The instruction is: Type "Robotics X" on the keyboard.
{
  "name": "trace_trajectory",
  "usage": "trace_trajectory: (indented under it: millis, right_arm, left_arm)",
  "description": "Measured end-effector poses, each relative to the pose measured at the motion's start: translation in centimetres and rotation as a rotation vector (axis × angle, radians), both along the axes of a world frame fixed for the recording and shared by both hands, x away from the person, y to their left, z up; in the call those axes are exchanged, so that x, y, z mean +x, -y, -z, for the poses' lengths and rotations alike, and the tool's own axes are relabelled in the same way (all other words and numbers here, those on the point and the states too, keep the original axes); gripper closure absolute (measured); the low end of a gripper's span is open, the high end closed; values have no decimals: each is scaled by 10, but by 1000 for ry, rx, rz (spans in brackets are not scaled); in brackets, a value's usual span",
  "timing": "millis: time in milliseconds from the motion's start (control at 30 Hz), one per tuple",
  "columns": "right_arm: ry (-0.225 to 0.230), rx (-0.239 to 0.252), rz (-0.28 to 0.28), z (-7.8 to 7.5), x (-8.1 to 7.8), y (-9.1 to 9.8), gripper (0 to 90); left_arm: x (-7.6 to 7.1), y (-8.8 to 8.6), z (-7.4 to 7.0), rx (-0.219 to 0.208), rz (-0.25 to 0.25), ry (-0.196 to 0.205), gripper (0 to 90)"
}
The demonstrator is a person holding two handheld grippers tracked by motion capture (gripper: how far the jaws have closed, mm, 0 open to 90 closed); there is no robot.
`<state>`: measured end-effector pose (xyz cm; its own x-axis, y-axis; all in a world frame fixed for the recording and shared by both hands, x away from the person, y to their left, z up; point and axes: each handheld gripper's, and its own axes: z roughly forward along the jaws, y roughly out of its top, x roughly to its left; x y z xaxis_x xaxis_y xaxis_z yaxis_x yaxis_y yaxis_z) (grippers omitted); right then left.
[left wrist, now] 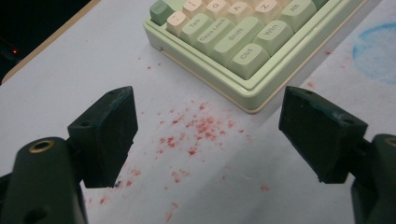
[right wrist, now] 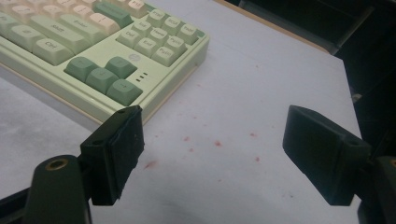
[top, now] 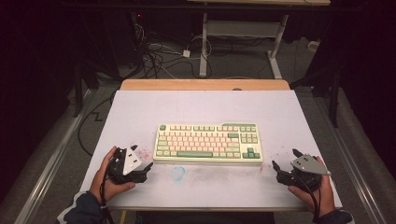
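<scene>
The keyboard (top: 208, 143) lies flat at the middle of the table (top: 140, 107), long axis running left to right, spacebar edge toward me. I judge this the approach step — my left gripper (top: 148, 167) and right gripper (top: 284, 159) flank its near corners, jaws wide and empty. Next I'd close in on both ends evenly.
</scene>
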<state>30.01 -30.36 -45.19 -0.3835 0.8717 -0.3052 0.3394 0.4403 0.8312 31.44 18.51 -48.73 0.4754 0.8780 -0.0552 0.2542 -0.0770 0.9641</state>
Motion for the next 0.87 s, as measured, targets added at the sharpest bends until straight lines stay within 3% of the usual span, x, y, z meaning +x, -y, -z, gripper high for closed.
trace_trajectory:
  millis: [233, 867]
  right_arm:
    - [8, 16, 9, -2, -1, 2, 214]
    - [0, 1, 3, 0, 0, 1, 215]
  left_arm:
    - [-1, 1, 1, 13, 4, -3, 182]
    - [3, 5, 4, 24, 17, -26, 182]
